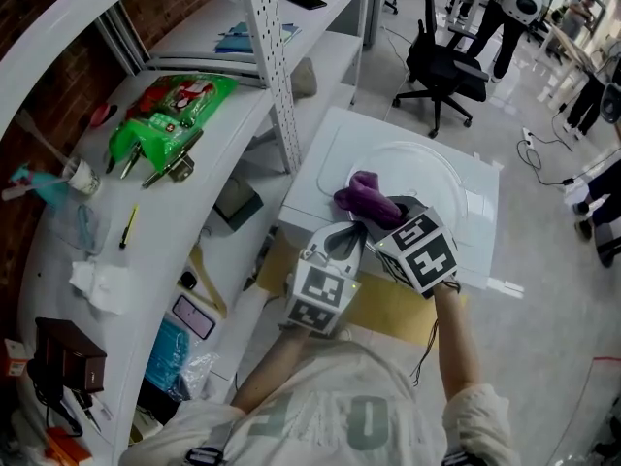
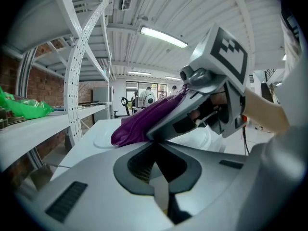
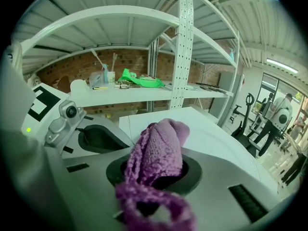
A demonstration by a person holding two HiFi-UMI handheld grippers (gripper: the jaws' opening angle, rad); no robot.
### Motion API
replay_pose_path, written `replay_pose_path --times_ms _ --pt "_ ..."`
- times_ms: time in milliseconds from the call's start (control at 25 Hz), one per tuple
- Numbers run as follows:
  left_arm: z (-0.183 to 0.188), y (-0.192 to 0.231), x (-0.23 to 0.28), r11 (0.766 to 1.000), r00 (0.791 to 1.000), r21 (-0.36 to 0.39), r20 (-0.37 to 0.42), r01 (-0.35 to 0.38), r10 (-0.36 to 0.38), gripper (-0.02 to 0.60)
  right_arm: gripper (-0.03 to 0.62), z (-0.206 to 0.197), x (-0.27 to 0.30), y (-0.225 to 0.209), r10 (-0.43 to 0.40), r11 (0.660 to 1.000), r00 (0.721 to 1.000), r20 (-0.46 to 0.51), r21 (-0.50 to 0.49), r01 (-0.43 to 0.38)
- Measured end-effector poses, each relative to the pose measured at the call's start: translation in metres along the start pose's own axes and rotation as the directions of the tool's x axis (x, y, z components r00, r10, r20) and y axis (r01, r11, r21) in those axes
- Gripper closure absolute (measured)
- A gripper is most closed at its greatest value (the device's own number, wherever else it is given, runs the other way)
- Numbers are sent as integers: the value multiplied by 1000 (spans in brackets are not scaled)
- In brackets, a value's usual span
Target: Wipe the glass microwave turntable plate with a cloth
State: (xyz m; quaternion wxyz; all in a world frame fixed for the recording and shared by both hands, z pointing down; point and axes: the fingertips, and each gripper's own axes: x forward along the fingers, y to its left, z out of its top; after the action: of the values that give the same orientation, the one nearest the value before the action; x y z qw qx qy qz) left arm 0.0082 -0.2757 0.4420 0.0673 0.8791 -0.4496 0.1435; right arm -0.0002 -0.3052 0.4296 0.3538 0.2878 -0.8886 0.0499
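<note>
The fluffy purple cloth [image 1: 367, 198] sits bunched, pinched in the right gripper [image 1: 385, 216] at the near left of the clear round plate [image 1: 432, 175]. The left gripper [image 1: 346, 234], just beside it, has its jaws pressed together on nothing.

White table top [image 1: 330, 153] occupied by glass turntable plate [image 1: 429, 166]; green bag [image 1: 170, 115] laid on adjacent shelf [image 1: 184, 212].

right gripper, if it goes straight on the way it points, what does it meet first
The purple cloth in the right gripper leads; it would probably touch the glass turntable plate on the white top first, though depth is unclear.
</note>
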Motion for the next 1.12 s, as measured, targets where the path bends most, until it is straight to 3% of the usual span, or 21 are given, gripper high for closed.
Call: replay_pose_path --times_ms 240,400,560,680,1120 --pt "0 -1 0 1000 1000 3 -3 5 -5 578 539 5 -5 -13 -20 1000 999 27 10 19" --pt "1 -1 0 1000 1000 5 -4 6 -6 578 539 10 -9 -65 -109 990 993 47 93 104" --pt "1 -1 0 1000 1000 2 -6 7 -7 578 539 7 -10 -120 -227 958 973 44 190 215" --pt "0 -1 0 1000 1000 -3 -6 8 -8 579 539 4 -8 -142 -264 941 964 36 228 249" --pt "0 0 1 1000 1000 1 -6 4 -4 578 539 -8 -4 -119 -218 958 976 11 192 212"
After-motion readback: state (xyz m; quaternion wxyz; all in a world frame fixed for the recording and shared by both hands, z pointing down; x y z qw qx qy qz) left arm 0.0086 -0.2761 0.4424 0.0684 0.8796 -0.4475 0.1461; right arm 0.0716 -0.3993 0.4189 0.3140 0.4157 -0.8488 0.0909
